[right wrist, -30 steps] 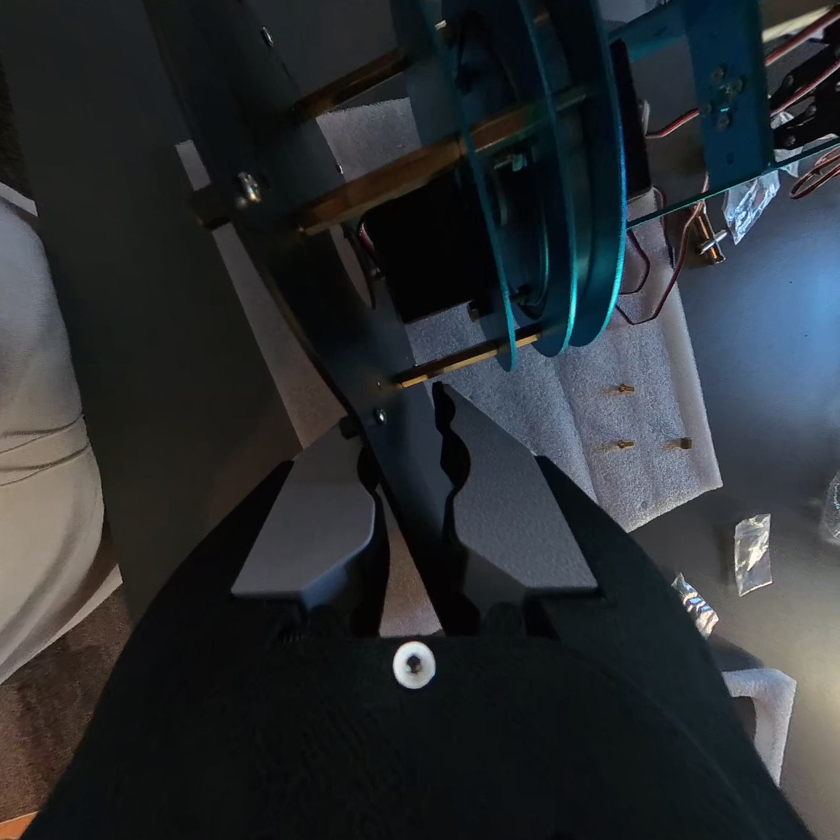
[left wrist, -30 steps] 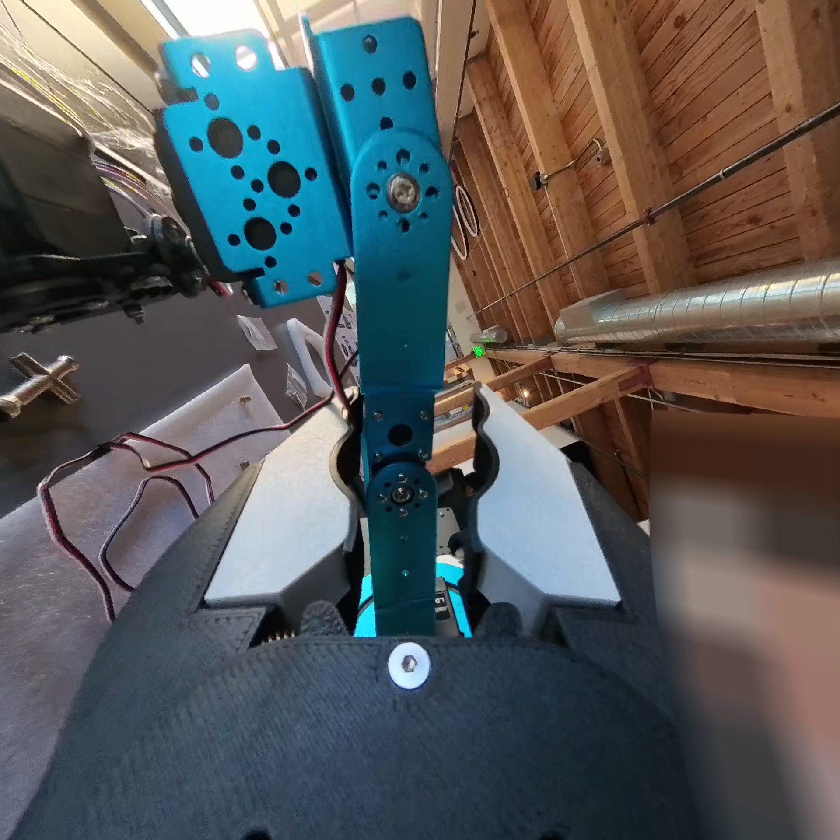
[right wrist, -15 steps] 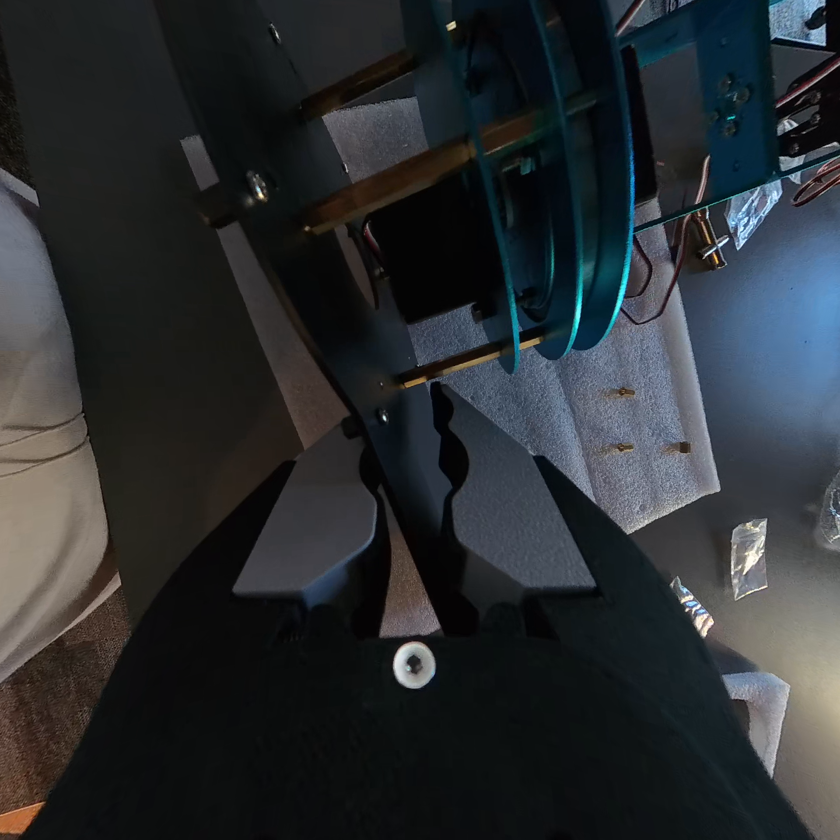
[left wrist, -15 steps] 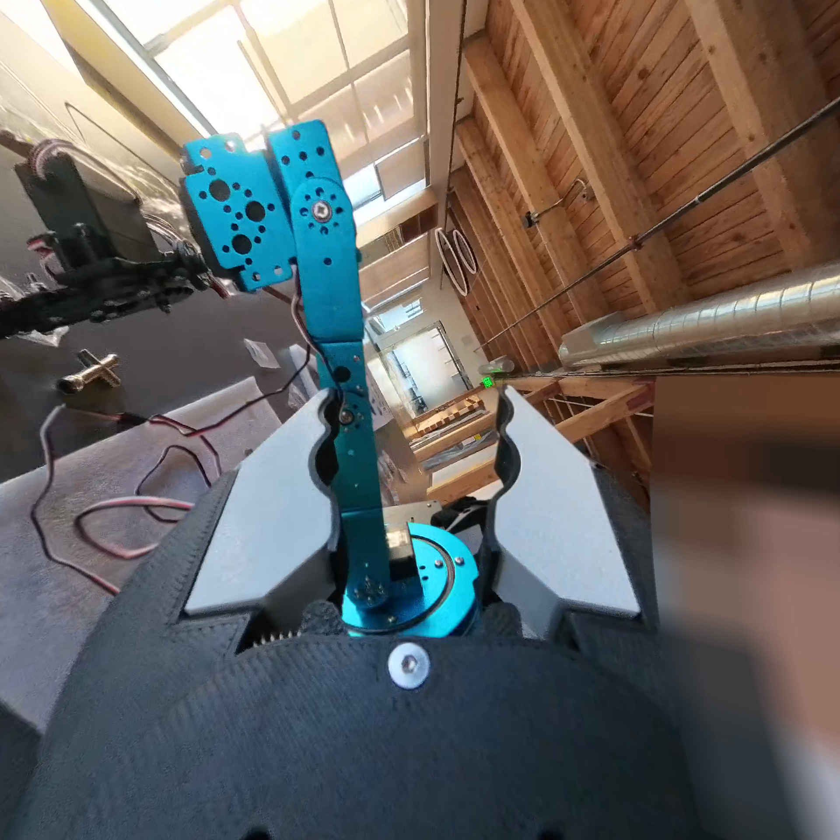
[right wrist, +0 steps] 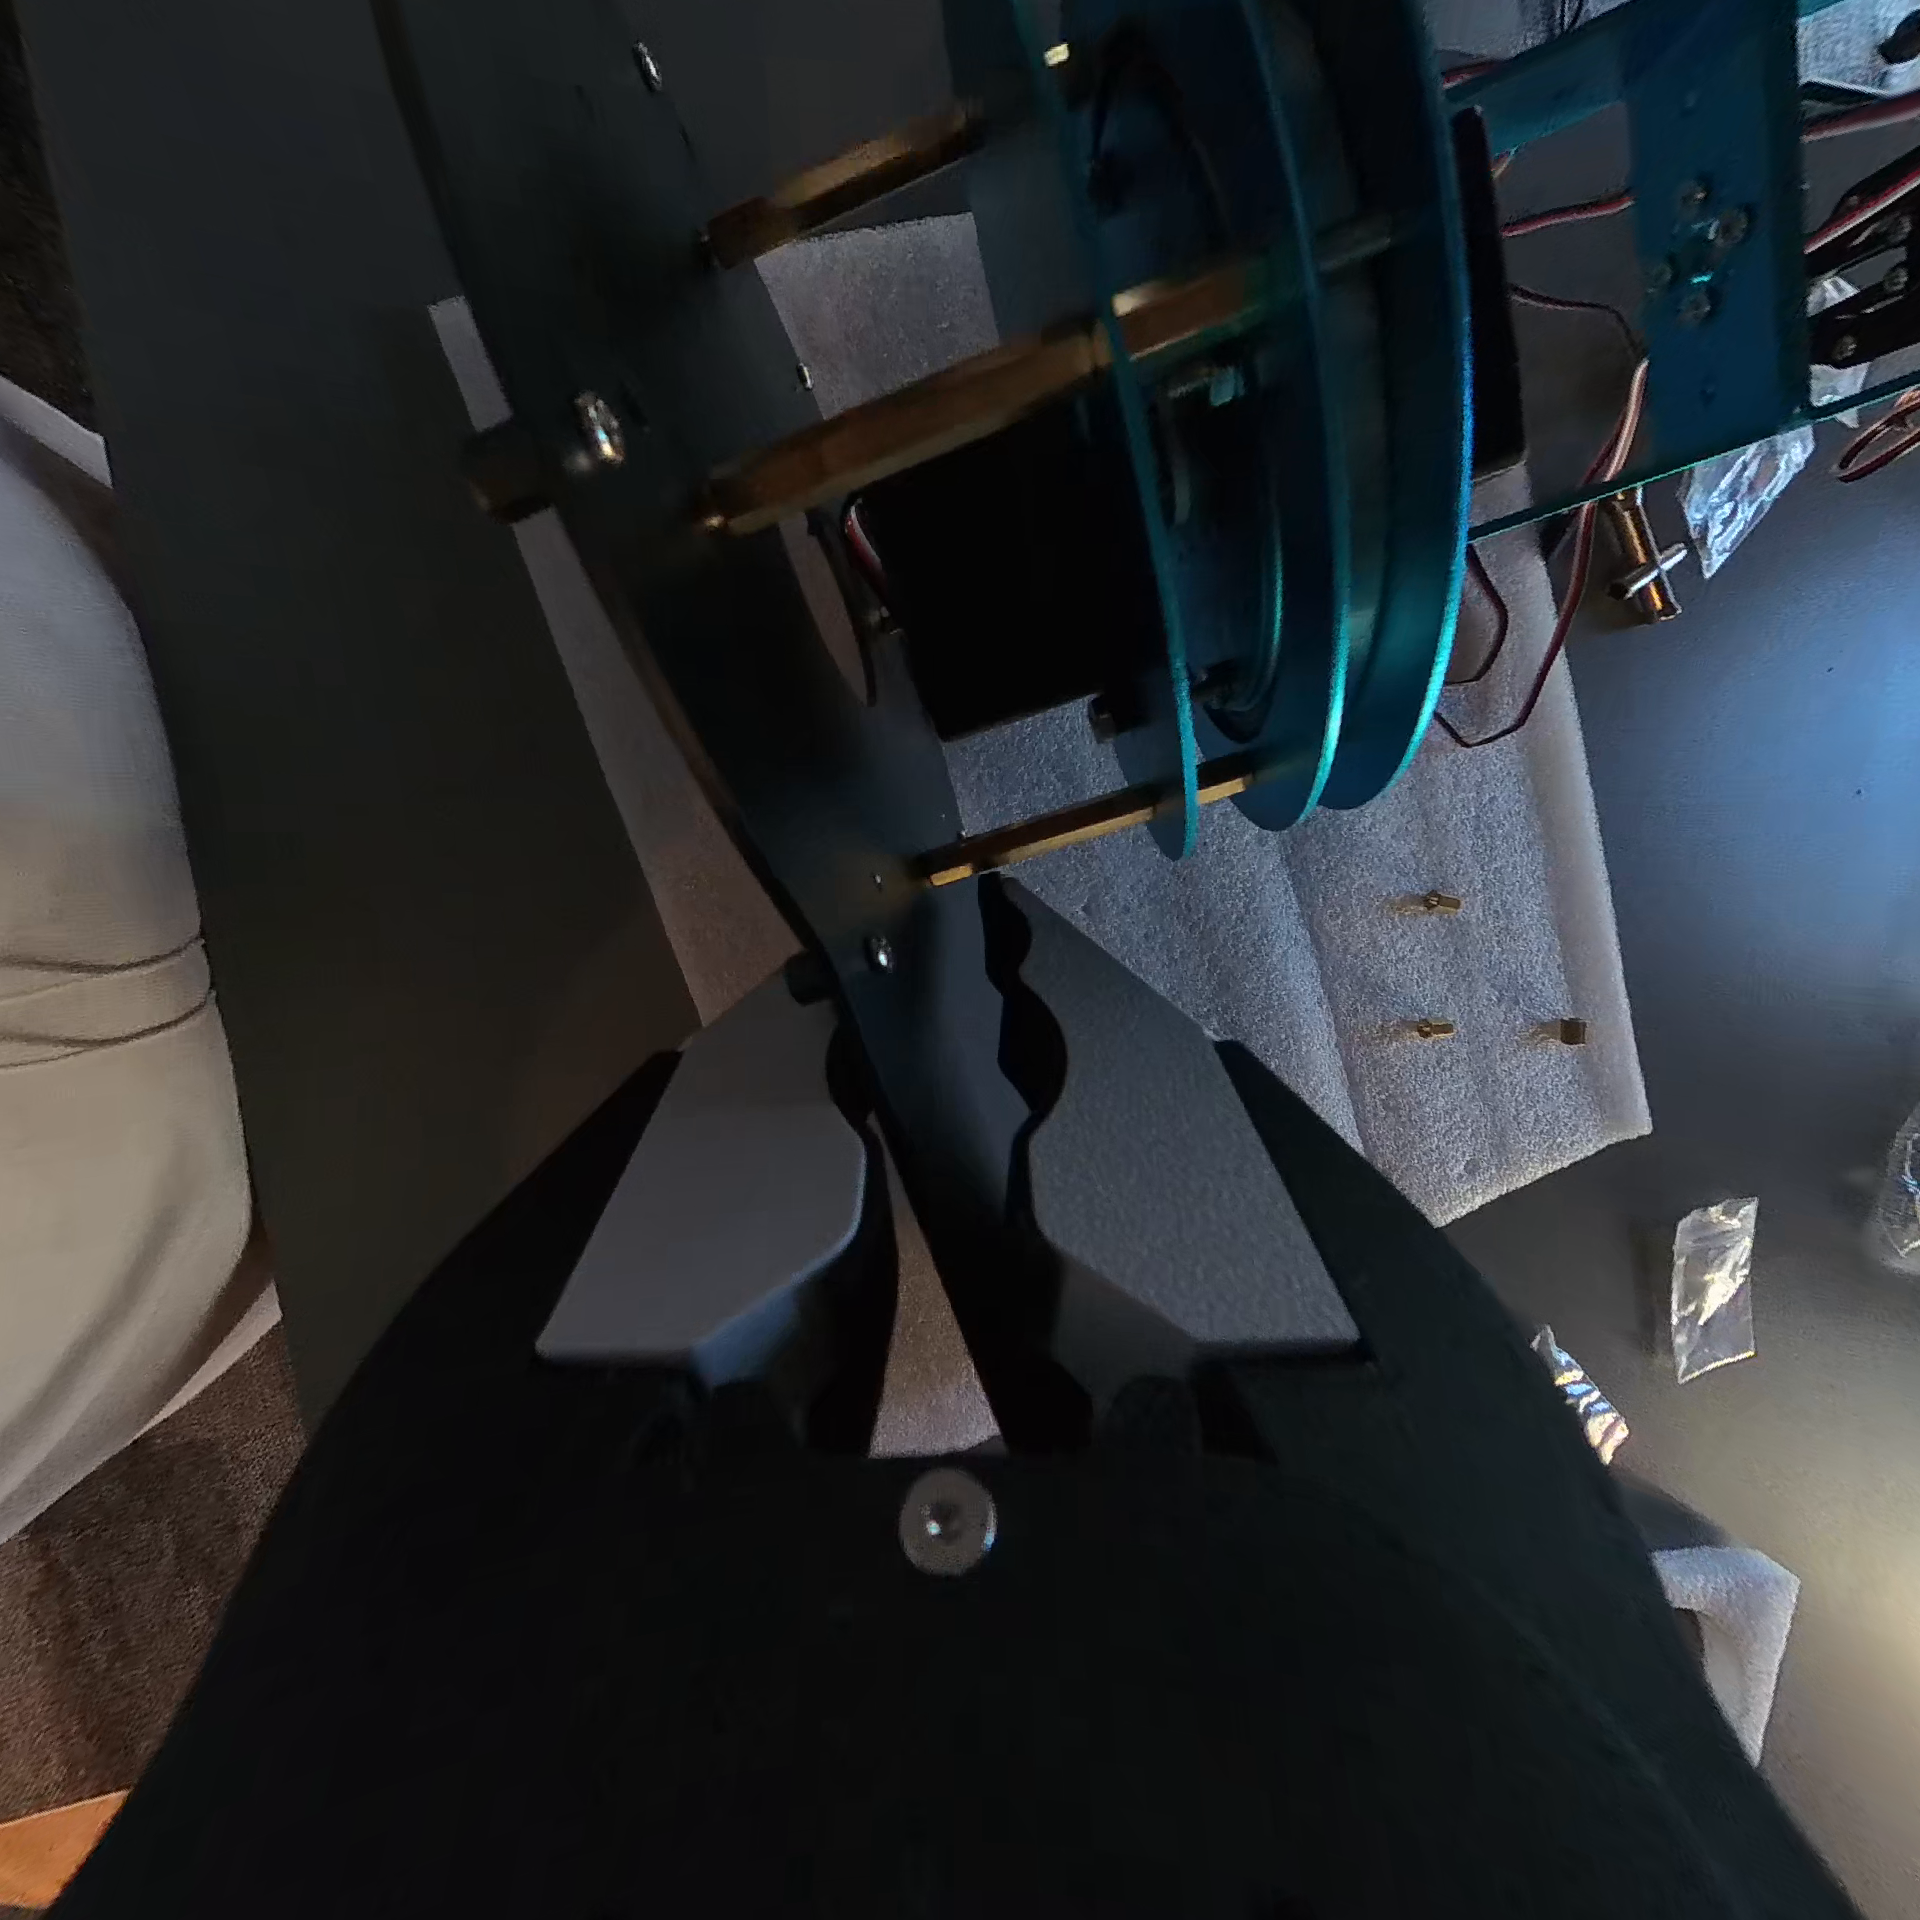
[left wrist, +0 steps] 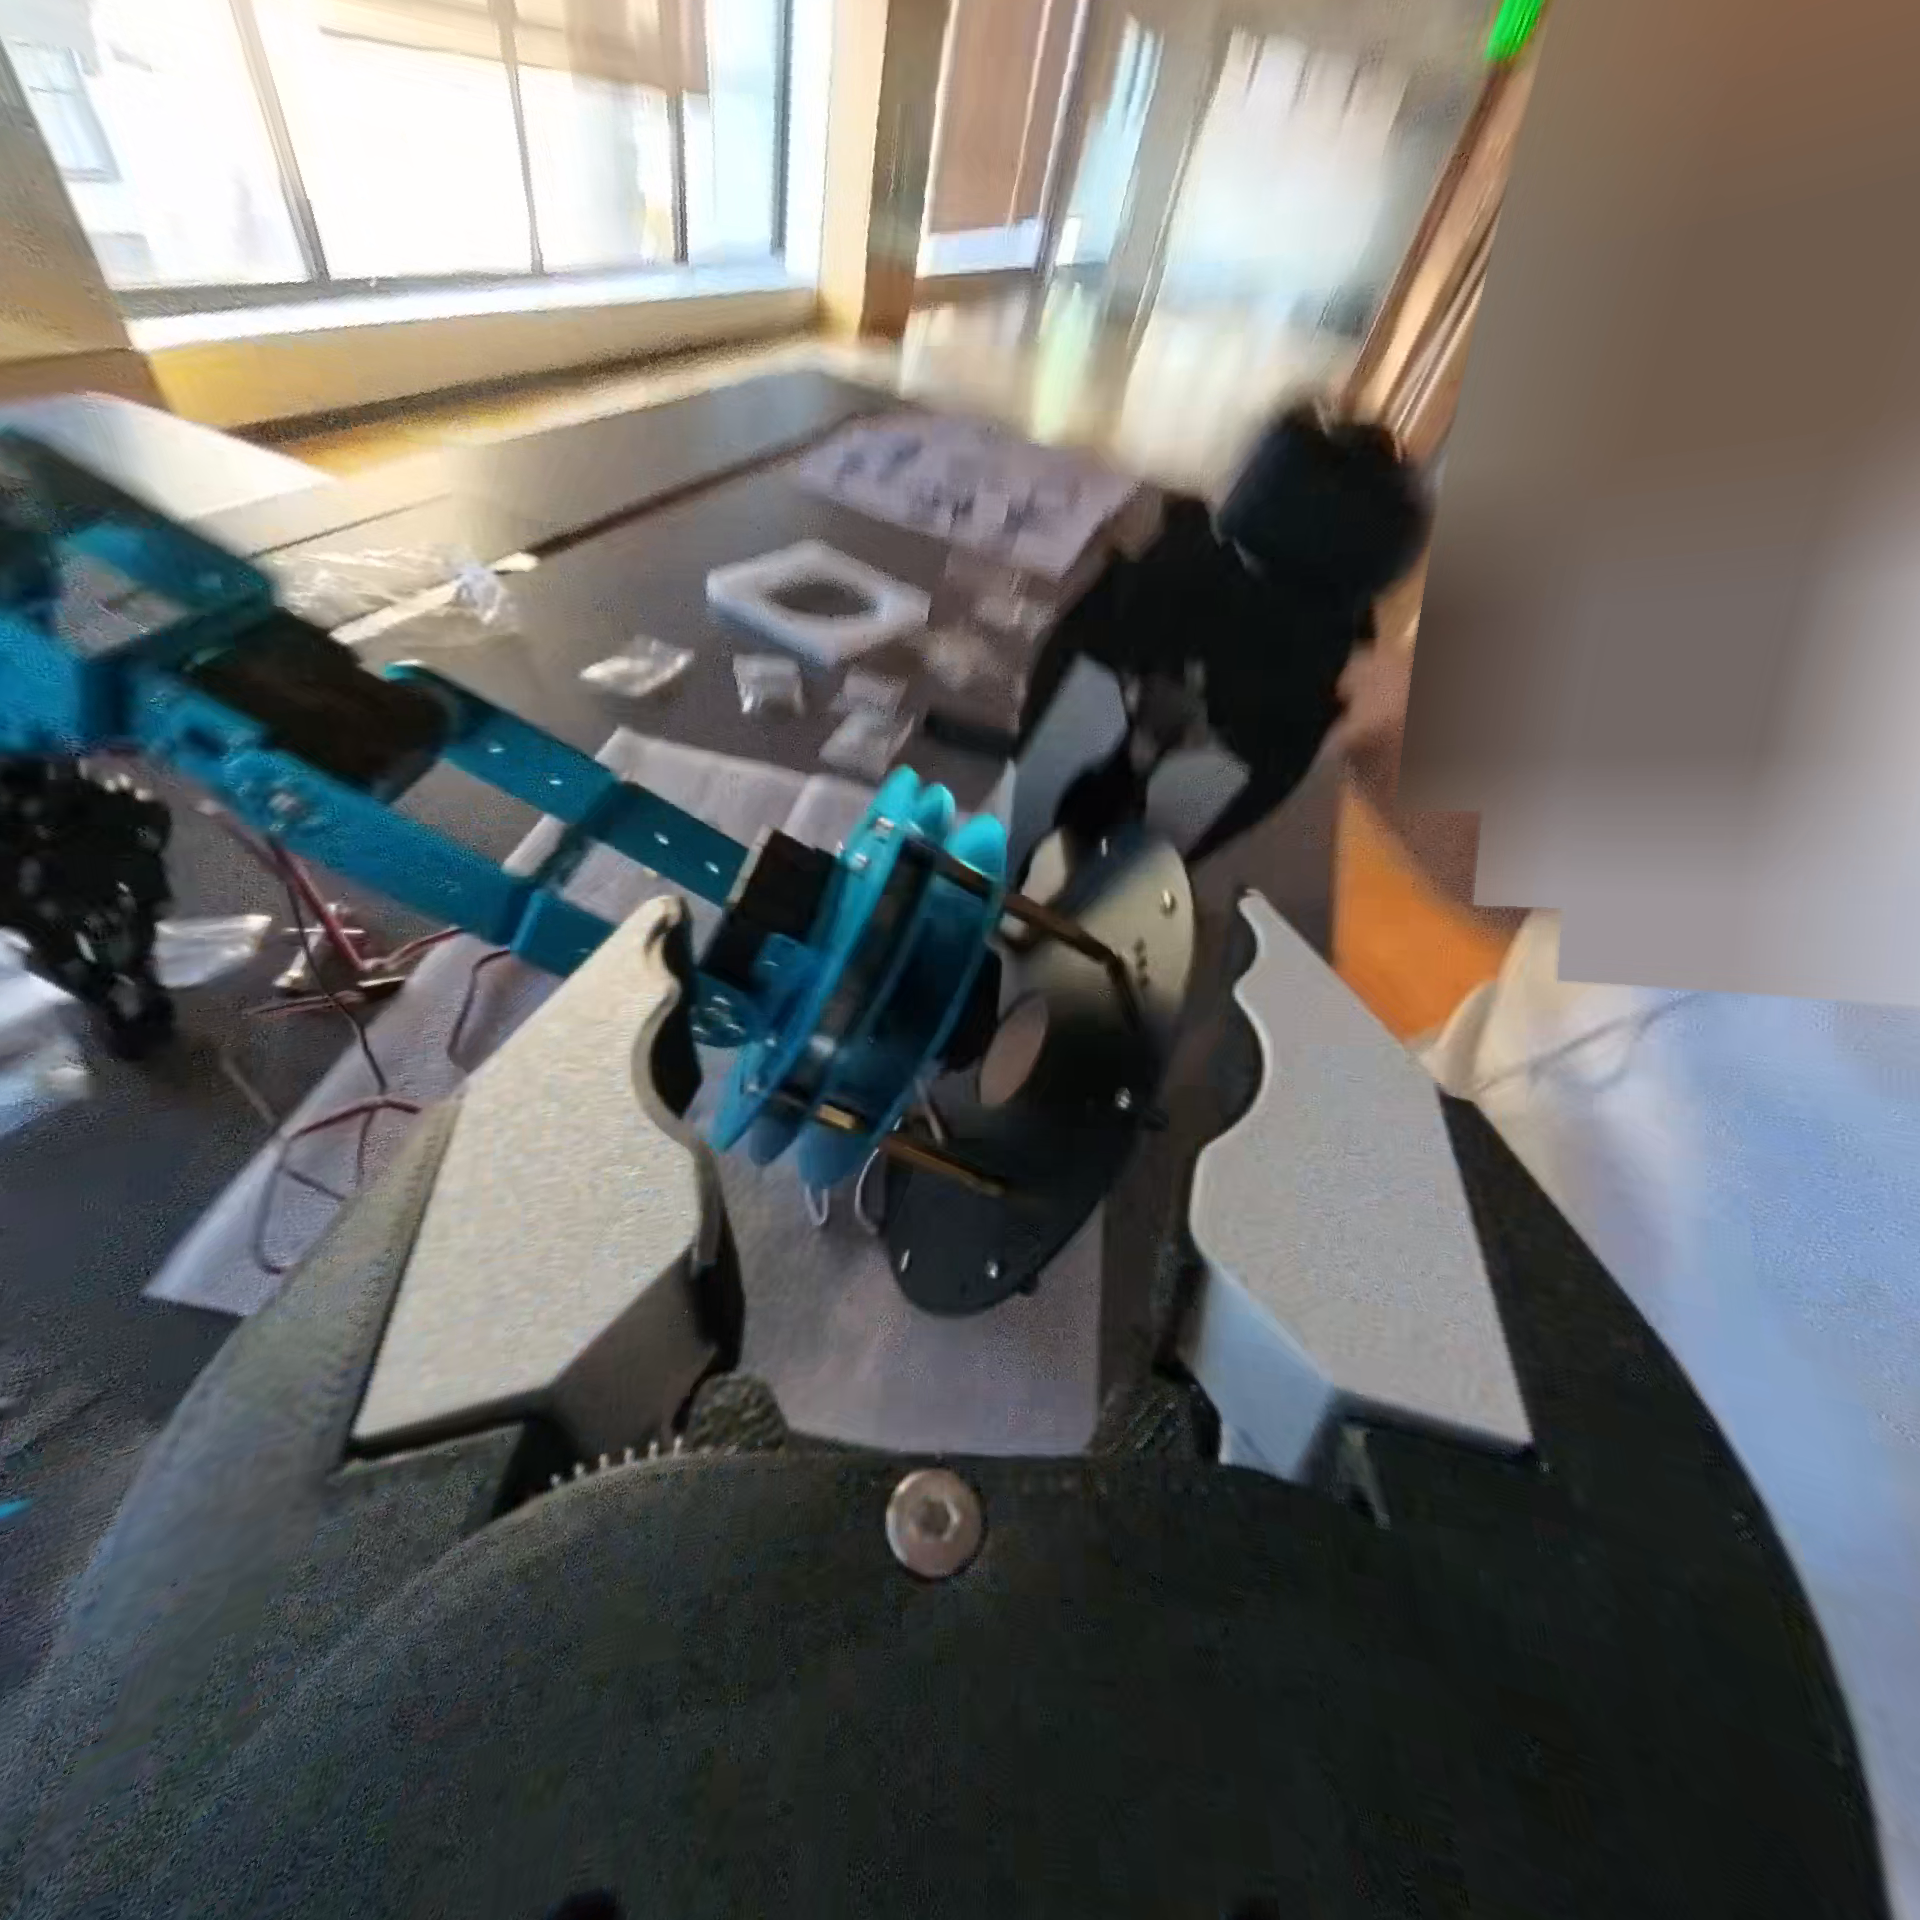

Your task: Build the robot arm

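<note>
A small robot-arm kit lies tilted over the dark table: a blue link arm [left wrist: 468,821], blue turntable discs [left wrist: 862,987] and a black base plate [left wrist: 1049,1049] joined by brass standoffs [right wrist: 914,436]. My left gripper [left wrist: 961,914] is open and empty, with the discs and plate just beyond its fingertips. The view is blurred. My right gripper [right wrist: 914,966] is shut on the edge of the black base plate [right wrist: 582,260], below the blue discs [right wrist: 1392,416] and a black servo [right wrist: 997,603]. It shows as a blurred black shape [left wrist: 1247,644] in the left wrist view.
A white foam sheet [right wrist: 1299,987] under the kit carries small brass standoffs [right wrist: 1423,1029]. Plastic bags [right wrist: 1714,1288] and a cross wrench [right wrist: 1642,582] lie on the table. A cardboard box [left wrist: 966,509] and a white foam block [left wrist: 821,613] stand farther back. A person's light clothing [right wrist: 83,935] is at the left. Across from one pair of fingers to the other is roughly 15 centimetres.
My left gripper opened wider, came off the blue arm link it was around, and swung from facing the ceiling to facing the table. My right gripper kept its grip on the plate.
</note>
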Tool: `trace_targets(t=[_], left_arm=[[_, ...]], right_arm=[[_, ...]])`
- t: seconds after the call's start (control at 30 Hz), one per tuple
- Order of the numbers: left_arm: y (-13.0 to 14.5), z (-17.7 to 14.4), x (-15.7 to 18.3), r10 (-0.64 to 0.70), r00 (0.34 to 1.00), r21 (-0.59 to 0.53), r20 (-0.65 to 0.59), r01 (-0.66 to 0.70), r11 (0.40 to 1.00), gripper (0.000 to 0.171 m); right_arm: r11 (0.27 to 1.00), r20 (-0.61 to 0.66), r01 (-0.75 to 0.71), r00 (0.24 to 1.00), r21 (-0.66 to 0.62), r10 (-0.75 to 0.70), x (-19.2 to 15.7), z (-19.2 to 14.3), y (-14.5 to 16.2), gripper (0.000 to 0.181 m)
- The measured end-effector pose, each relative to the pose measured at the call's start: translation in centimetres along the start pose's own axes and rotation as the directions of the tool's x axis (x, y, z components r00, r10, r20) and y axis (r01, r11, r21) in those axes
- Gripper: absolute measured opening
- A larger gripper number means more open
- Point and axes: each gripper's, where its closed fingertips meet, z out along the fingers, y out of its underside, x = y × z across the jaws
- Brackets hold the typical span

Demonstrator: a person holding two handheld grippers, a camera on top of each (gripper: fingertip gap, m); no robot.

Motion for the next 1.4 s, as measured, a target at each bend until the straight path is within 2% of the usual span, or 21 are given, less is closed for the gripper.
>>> trace_targets(t=[0.03, 0.1, 0.2, 0.27, 0.33, 0.47, 0.77, 0.93, 1.03, 1.13, 1.2, 1.33, 1.37, 1.4], left_arm=[[0.7, 0.9, 1.1, 0.107, 0.993, -0.09, 0.039, -0.103, 0.991, 0.108], [2.1, 2.4, 2.1, 0.284, 0.955, -0.254, 0.091, -0.253, 0.933, 0.112], [3.3, 4.2, 2.0, 0.419, 0.904, -0.388, 0.085, -0.357, 0.85, 0.101], [4.4, 4.6, 1.0, 0.451, 0.889, -0.462, 0.08, -0.367, 0.807, 0.099], [5.0, 5.1, 1.1, 0.424, 0.903, -0.48, 0.067, -0.344, 0.807, 0.092], [5.1, 5.0, 1.0, 0.4, 0.911, -0.489, 0.101, -0.305, 0.817, 0.089], [5.0, 5.1, 1.0, 0.395, 0.912, -0.464, 0.111, -0.304, 0.832, 0.089], [5.0, 5.1, 1.0, 0.394, 0.913, -0.458, 0.108, -0.306, 0.835, 0.09], [5.0, 5.1, 1.1, 0.392, 0.913, -0.455, 0.111, -0.304, 0.837, 0.09], [5.0, 5.1, 1.1, 0.391, 0.914, -0.454, 0.111, -0.303, 0.838, 0.09], [5.0, 5.1, 1.1, 0.39, 0.914, -0.453, 0.11, -0.303, 0.839, 0.09], [5.0, 5.1, 1.1, 0.388, 0.916, -0.454, 0.105, -0.303, 0.838, 0.09], [5.0, 5.1, 1.1, 0.387, 0.916, -0.454, 0.104, -0.302, 0.838, 0.09], [5.0, 5.1, 1.1, 0.386, 0.916, -0.454, 0.104, -0.302, 0.838, 0.09]], right_arm=[[1.0, 0.002, -0.001, 1.0, 0.001, 0.001, 0.0, 0.0, 0.0, 0.011], [1.0, 0.002, 0.0, 1.0, 0.004, 0.0, 0.0, 0.0, 0.0, 0.011], [1.0, 0.001, 0.005, 1.0, 0.005, -0.005, 0.0, 0.0, 0.0, 0.011], [1.0, 0.0, 0.014, 1.0, 0.002, -0.014, 0.0, 0.0, 0.0, 0.01], [1.0, 0.003, 0.012, 1.0, 0.005, -0.012, 0.0, 0.0, 0.0, 0.01], [1.0, -0.003, 0.018, 1.0, 0.007, -0.018, 0.1, 0.0, -0.1, 0.01], [0.999, -0.043, 0.032, 0.999, 0.014, -0.031, 0.4, -0.1, -0.1, 0.017], [0.997, -0.078, 0.033, 0.997, 0.069, -0.028, 0.8, -0.7, -0.3, 0.025], [0.988, -0.055, 0.005, 0.999, 0.152, 0.003, 0.9, -2.2, -0.6, 0.029], [0.936, 0.009, -0.042, 0.999, 0.349, 0.041, 0.5, -5.7, -1.7, 0.032], [0.854, 0.036, -0.103, 0.995, 0.509, 0.098, 1.4, -9.2, -1.9, 0.049], [0.635, -0.027, -0.169, 0.958, 0.754, 0.286, 6.7, -15.5, 0.7, 0.057], [0.61, -0.071, -0.14, 0.948, 0.78, 0.309, 8.2, -16.3, 1.7, 0.059], [0.617, -0.09, -0.139, 0.941, 0.774, 0.325, 9.2, -16.3, 2.8, 0.057]])
